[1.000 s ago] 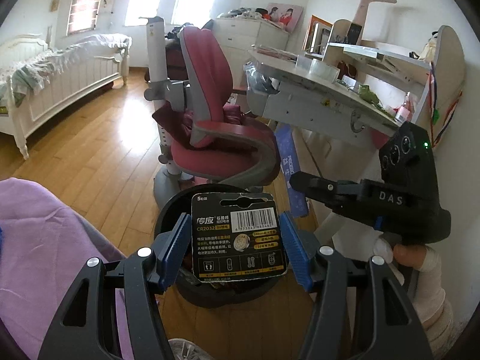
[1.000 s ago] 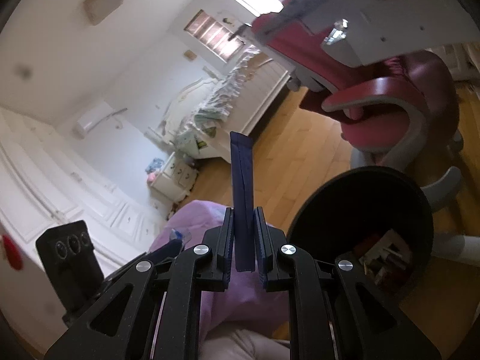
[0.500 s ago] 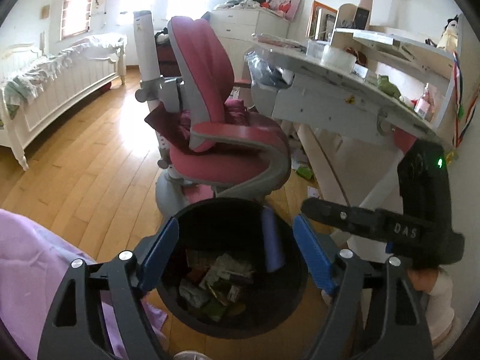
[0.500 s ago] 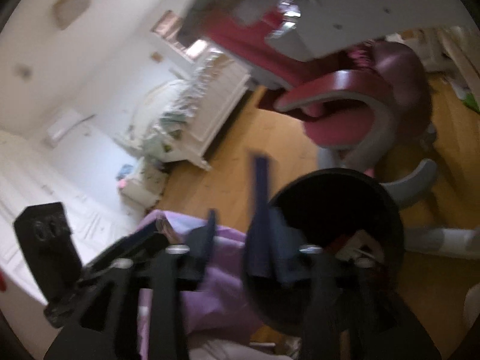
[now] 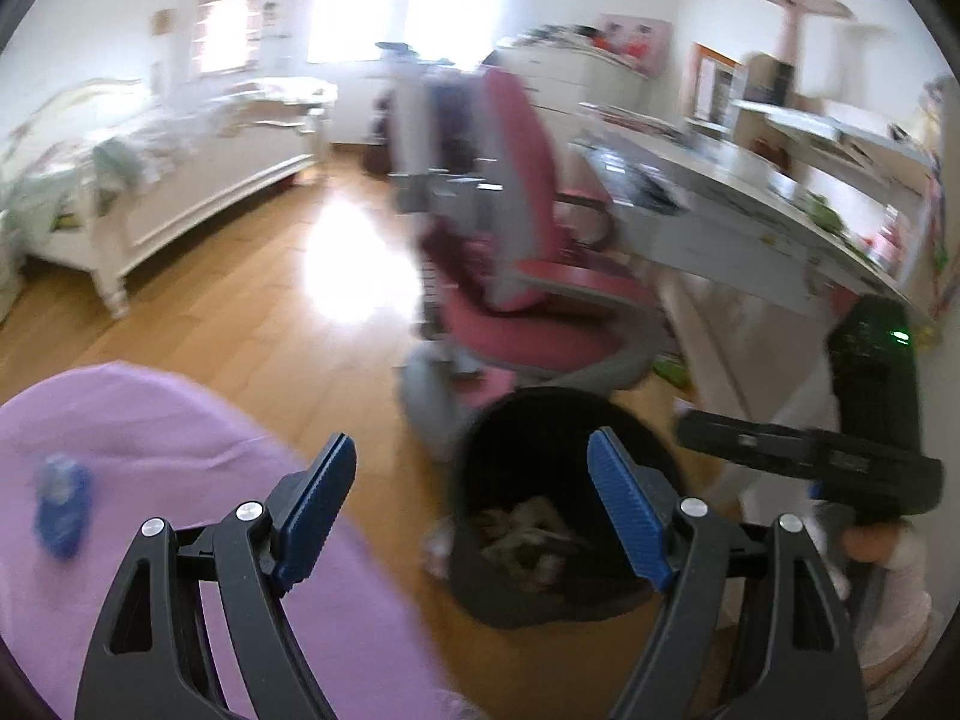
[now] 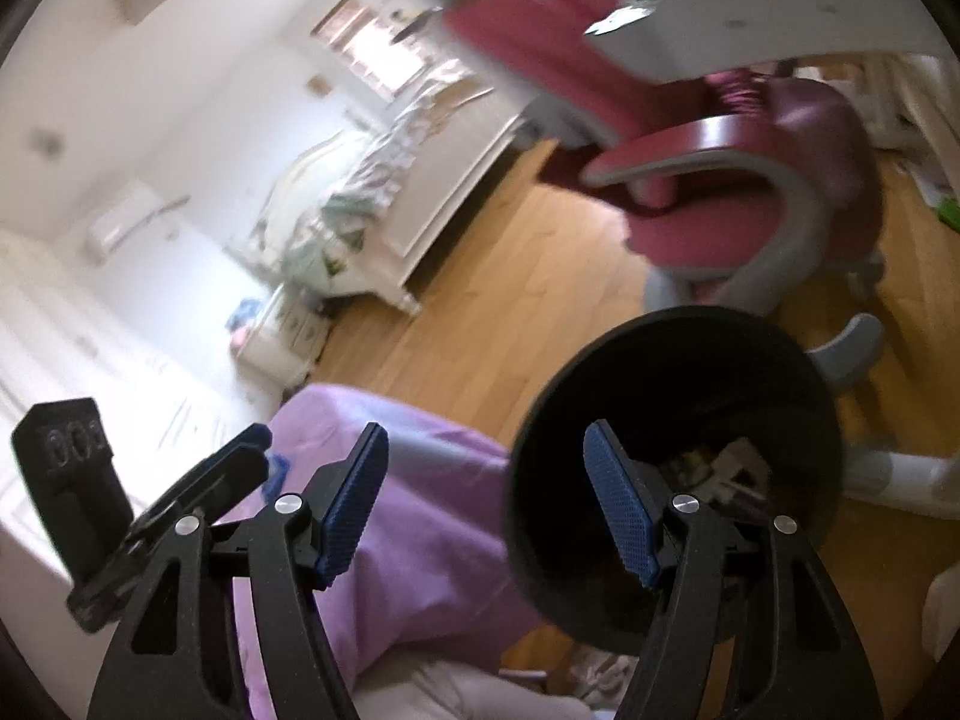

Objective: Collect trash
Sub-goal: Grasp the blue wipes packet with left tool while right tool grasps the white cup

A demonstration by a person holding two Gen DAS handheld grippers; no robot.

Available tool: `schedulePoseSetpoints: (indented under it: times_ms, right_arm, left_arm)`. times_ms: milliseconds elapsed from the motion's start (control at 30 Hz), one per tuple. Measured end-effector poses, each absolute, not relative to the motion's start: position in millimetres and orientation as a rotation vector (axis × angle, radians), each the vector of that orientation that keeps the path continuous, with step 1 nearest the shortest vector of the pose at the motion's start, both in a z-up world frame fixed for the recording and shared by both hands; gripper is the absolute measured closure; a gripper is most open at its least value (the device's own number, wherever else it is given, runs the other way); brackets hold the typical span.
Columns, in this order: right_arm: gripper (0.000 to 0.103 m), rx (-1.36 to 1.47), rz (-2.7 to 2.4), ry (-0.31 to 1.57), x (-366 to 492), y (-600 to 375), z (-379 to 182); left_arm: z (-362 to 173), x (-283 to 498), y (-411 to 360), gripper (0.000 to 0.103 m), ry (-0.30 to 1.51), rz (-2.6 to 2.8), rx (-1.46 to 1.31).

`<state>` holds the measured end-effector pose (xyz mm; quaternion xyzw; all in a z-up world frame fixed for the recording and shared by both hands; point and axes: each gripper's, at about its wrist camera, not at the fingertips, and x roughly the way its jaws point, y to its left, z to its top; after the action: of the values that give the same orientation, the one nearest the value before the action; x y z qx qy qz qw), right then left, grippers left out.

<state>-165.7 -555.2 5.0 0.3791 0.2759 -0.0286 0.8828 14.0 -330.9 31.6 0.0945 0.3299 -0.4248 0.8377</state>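
Note:
A black round trash bin stands on the wooden floor with crumpled wrappers inside. My left gripper is open and empty, hanging above the bin's left rim and the purple cloth. A small blue thing lies blurred on that cloth. In the right wrist view the bin sits behind the right finger, with trash at its bottom. My right gripper has its jaws opening, with nothing between them. The other gripper's body shows at the right.
A pink and grey swivel chair stands just behind the bin. A grey desk with clutter runs along the right. A white bed is at the far left, with wooden floor between.
The left gripper let go of the battery card and the right gripper let go of its dark blue flat piece; both jaws spread. The left view swung left, so the bin sits further right.

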Motion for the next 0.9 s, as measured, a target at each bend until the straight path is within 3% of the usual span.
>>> schedulePoseSetpoints:
  times_ms: [367,600,833,900]
  right_arm:
    - [0.035,0.510,0.266,0.734,-84,-396,21]
    - [0.035,0.260,0.380,0.855,-47,-294,11]
    - [0.035,0.053,0.339,0.896,-38,-255,-10]
    - [0.041,0.034,0.327,0.896,-35,-254,-13]
  left_arm:
    - [-3,125,-175,0.024,0.781,-0.514,0.203]
    - [-27,157,-171,0.024,0.828,-0.511,0.277]
    - [-45,184,-173,0.025,0.880,-0.517,0.259]
    - [-44,191,-171,0.030,0.891,-0.501,0.236]
